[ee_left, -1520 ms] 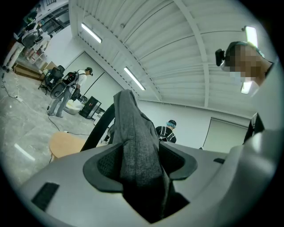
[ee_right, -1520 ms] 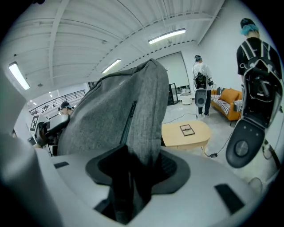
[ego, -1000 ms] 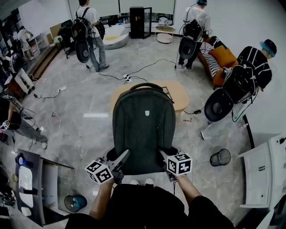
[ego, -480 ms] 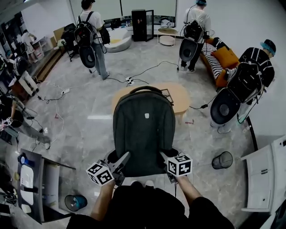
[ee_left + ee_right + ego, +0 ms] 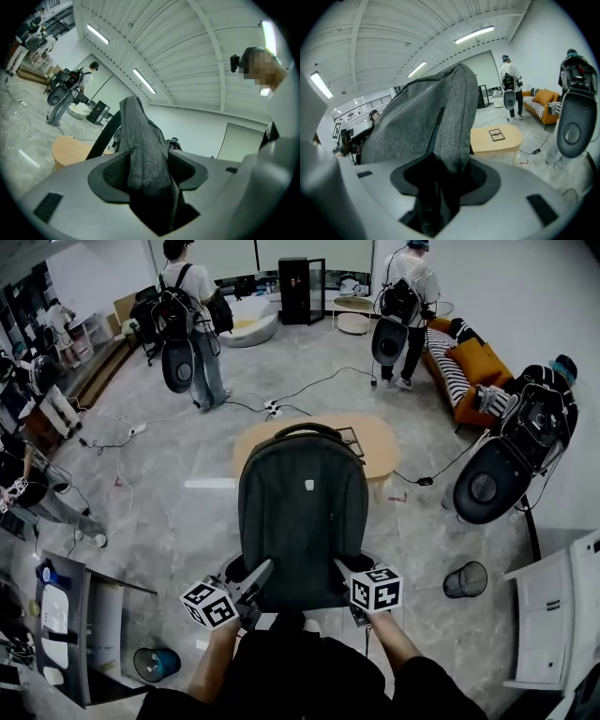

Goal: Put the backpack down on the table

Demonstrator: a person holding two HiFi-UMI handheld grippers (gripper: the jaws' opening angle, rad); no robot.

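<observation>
A dark grey backpack (image 5: 302, 517) hangs upright in the air in front of me, above the floor and short of the oval wooden table (image 5: 380, 439). My left gripper (image 5: 251, 579) is shut on the backpack's lower left edge; its grey fabric (image 5: 145, 159) fills the space between the pads. My right gripper (image 5: 343, 576) is shut on the lower right edge, with the fabric (image 5: 450, 136) pinched between its pads. The table (image 5: 496, 137) carries a small dark framed object (image 5: 497, 135). The backpack hides part of the table's near side in the head view.
Several people with large dark packs stand around the room, one close at the right (image 5: 511, 460). An orange sofa (image 5: 473, 371) lines the right wall. A wire bin (image 5: 465, 579) sits on the floor at right. Cables (image 5: 272, 407) trail across the floor. A desk (image 5: 66, 634) stands at lower left.
The backpack and both grippers have drifted slightly toward the table. The person at the right has bent over and shifted; the person at the far left has stepped across.
</observation>
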